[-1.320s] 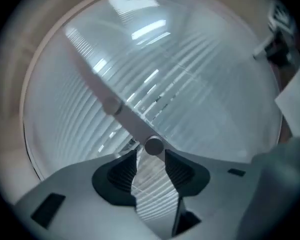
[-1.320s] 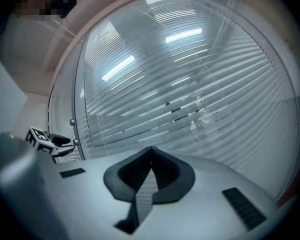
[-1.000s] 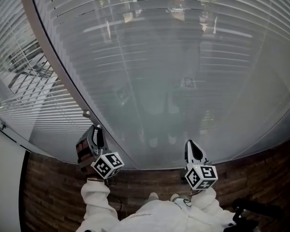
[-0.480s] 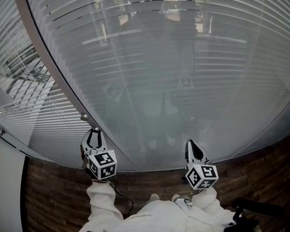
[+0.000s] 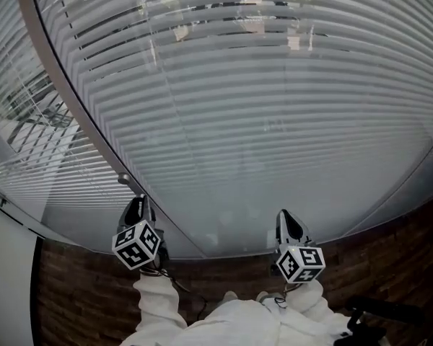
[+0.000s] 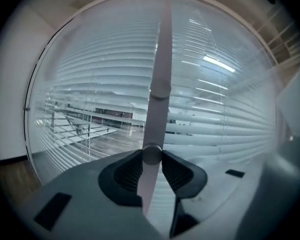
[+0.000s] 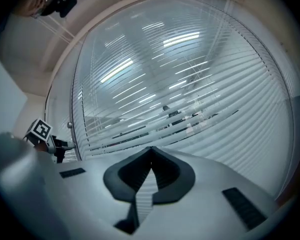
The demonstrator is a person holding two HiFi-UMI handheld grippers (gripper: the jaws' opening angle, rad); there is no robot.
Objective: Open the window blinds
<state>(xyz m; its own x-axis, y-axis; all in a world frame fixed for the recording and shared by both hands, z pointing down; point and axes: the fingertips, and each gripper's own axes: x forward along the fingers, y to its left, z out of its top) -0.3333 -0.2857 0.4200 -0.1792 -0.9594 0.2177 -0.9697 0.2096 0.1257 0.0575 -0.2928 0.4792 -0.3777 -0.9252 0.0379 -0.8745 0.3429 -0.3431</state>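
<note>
White slatted blinds (image 5: 260,121) hang behind glass in front of me. On the grey frame post (image 5: 65,99) sits a small round knob (image 6: 151,154). My left gripper (image 6: 151,157) is shut on it, one pad on each side; its jaws have just been closing around the knob. In the head view the left gripper (image 5: 138,203) hides that knob. A second knob (image 6: 160,89) sits farther up the post. My right gripper (image 5: 287,220) points at the lower glass, shut with nothing in it; in its own view the right gripper (image 7: 151,151) has its tips touching.
To the left is another pane of blinds (image 5: 29,143), with a room showing through its slats. Dark wooden flooring (image 5: 72,294) runs along the foot of the window. The person's white sleeves (image 5: 159,301) are at the bottom of the head view.
The left gripper has rolled on the knob, so its marker cube shows a different face. The slats have tilted and now look brighter and wider. The right gripper has stayed put.
</note>
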